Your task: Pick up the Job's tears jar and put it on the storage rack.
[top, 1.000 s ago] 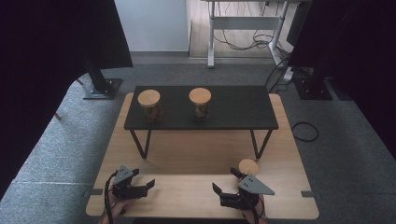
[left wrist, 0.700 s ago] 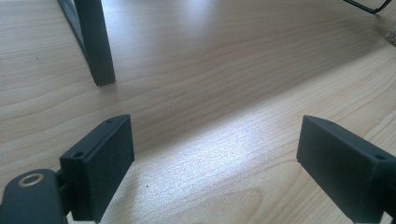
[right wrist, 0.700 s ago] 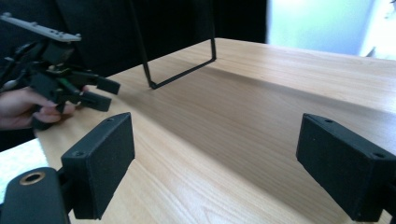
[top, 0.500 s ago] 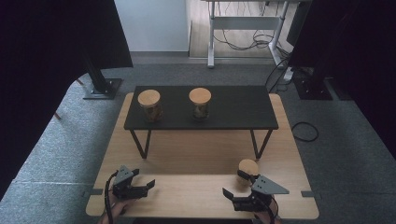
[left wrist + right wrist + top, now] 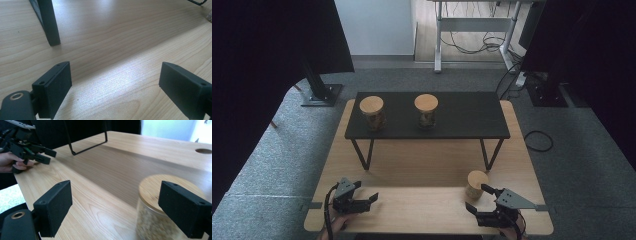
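Now right hand-held gripper (image 5: 479, 198) wide open beside jar (image 5: 476, 183), not gripping.

Jar (image 5: 476, 184) stood upright on wooden table (image 5: 422, 165), near its right edge and towards the front right corner; round clear glass body with a flat light bamboo lid, lid on; pale grainy filling visible through the glass, contents blurred in right gripper view (image 5: 160, 210); sat just in front of the black shelf's right legs, on the bare tabletop; lid top level, not tilted; nothing on top of it.
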{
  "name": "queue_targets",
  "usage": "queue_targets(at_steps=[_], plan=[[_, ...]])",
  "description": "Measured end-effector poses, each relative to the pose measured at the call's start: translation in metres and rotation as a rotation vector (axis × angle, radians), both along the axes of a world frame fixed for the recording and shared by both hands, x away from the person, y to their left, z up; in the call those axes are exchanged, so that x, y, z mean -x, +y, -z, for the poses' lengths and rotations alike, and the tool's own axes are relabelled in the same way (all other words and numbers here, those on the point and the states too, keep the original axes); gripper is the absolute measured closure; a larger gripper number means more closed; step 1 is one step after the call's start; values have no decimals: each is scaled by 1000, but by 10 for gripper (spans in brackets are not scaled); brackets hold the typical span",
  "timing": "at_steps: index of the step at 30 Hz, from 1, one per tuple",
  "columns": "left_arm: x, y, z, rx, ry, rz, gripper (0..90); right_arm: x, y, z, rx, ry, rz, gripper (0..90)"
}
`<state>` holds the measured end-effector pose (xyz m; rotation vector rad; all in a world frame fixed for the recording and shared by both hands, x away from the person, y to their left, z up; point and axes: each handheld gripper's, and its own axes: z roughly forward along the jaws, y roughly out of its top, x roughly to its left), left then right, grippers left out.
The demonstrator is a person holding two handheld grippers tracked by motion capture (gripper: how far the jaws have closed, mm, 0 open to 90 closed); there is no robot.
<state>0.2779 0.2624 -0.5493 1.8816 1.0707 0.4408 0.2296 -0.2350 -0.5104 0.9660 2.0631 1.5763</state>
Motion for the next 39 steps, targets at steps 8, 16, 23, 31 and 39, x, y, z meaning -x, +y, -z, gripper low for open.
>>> queue_targets(at_steps=[8, 16, 23, 31, 39], plan=[[0, 0, 0, -2, 2, 0, 105, 1, -15, 4, 25, 13, 41, 113], [0, 0, 0, -9, 1, 0, 105, -3, -28, 11, 45, 37, 74, 127], [0, -1, 0, -11, 2, 1, 105, -8, -35, 18, 53, 61, 93, 124], [1, -1, 0, -18, -1, -3, 104, -19, -35, 24, 67, 83, 110, 126], [1, -1, 0, -19, 6, 0, 102, -28, -31, 29, 105, 98, 106, 126]])
